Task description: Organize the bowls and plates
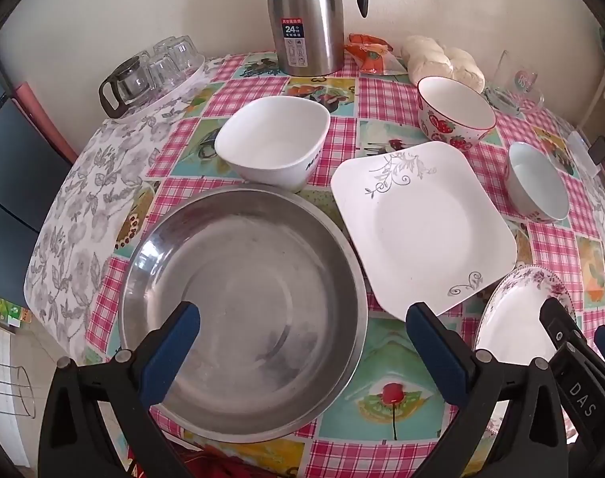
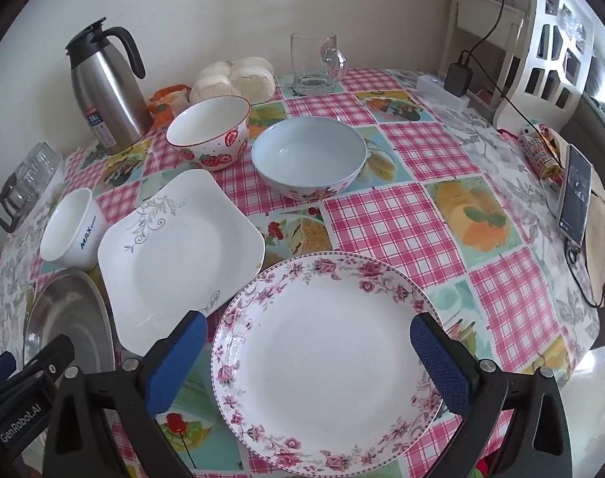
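Observation:
My left gripper (image 1: 302,312) hangs open above the near right part of a big steel basin (image 1: 242,310), holding nothing. Behind the basin stands a white square bowl (image 1: 272,145); to its right lies a white square plate (image 1: 421,227) with grey vine print. A strawberry bowl (image 1: 455,115) and a pale blue bowl (image 1: 537,181) stand farther right. My right gripper (image 2: 312,324) is open above a round plate (image 2: 326,362) with a pink flower rim, touching nothing. The right wrist view also shows the square plate (image 2: 179,255), strawberry bowl (image 2: 208,135), pale blue bowl (image 2: 308,155), white bowl (image 2: 69,231) and basin (image 2: 69,318).
A steel thermos jug (image 1: 306,16) stands at the back by the wall, with buns (image 1: 441,61) and a snack packet beside it. Upturned glasses (image 1: 155,69) sit back left, a glass mug (image 2: 314,63) back right. A phone (image 2: 575,197) and cable lie at the table's right edge.

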The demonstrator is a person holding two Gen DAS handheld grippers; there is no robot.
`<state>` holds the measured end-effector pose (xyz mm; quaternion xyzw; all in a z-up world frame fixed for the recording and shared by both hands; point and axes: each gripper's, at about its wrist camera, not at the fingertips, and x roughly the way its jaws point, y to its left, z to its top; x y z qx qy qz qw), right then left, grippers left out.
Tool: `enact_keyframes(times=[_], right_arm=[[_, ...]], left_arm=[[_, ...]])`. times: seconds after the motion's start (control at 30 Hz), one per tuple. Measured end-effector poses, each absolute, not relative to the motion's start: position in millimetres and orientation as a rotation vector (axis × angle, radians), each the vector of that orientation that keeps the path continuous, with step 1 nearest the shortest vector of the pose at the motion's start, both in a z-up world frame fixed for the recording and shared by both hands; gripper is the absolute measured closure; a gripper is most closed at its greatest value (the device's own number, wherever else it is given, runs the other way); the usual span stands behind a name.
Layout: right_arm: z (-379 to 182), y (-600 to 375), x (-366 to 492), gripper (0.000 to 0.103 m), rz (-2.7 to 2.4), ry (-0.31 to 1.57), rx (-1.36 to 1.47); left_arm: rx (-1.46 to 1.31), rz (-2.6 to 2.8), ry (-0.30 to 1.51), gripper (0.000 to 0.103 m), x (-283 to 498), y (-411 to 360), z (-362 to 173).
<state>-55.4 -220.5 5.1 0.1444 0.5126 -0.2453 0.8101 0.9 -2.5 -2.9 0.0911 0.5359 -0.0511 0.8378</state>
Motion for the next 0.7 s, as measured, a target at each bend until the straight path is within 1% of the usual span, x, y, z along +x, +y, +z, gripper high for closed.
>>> enact_keyframes(times=[0.7], right_arm=[[5.0,-211.6,-51.0,0.000,-0.486,1.109,0.255]], left_arm=[[0.198,-0.095,1.162,0.000,3.4,-0.9,-7.4]])
